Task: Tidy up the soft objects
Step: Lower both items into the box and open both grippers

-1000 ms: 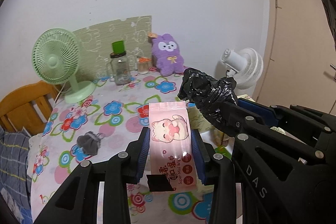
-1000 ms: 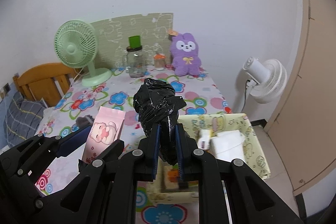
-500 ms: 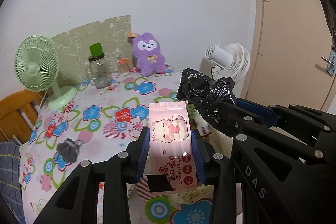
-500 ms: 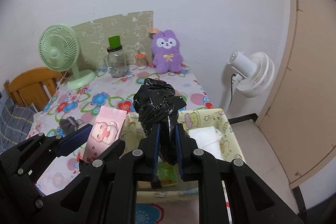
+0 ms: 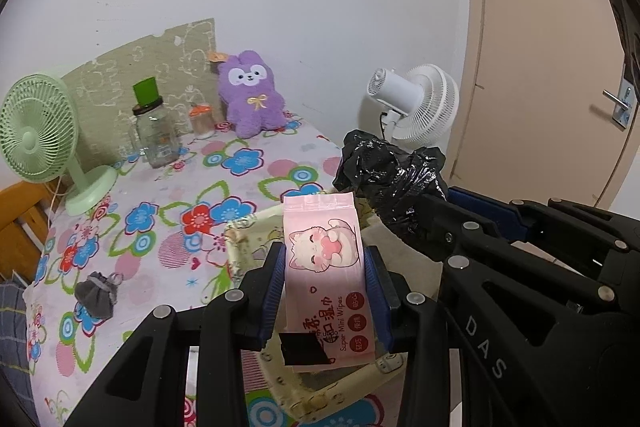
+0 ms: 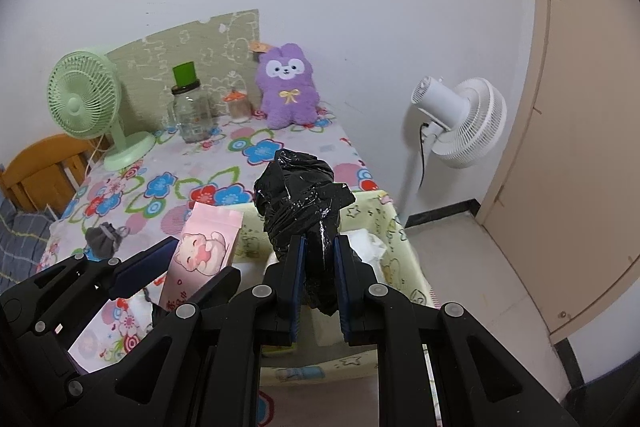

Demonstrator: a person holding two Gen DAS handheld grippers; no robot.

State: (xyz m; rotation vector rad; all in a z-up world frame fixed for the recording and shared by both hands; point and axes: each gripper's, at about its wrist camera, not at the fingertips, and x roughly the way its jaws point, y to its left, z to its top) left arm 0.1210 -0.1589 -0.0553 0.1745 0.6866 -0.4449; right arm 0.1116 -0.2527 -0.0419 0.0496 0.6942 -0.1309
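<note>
Both grippers are swinging rightward since the earlier frames, so the yellow fabric basket (image 6: 394, 227) is now lying directly beneath the jaws. The left gripper (image 5: 324, 283) is clenching the pink wipes pack (image 5: 326, 267) upright; the right gripper (image 6: 317, 275), just beside it, is squeezing a crumpled black plastic bag (image 6: 302, 195). Neither item is being released yet; white cloth (image 6: 366, 241) is already sitting inside. Beyond the jaws, a grey pouch (image 5: 96, 293) and purple plush (image 5: 250, 93) are waiting on the floral table (image 5: 168, 227).
</note>
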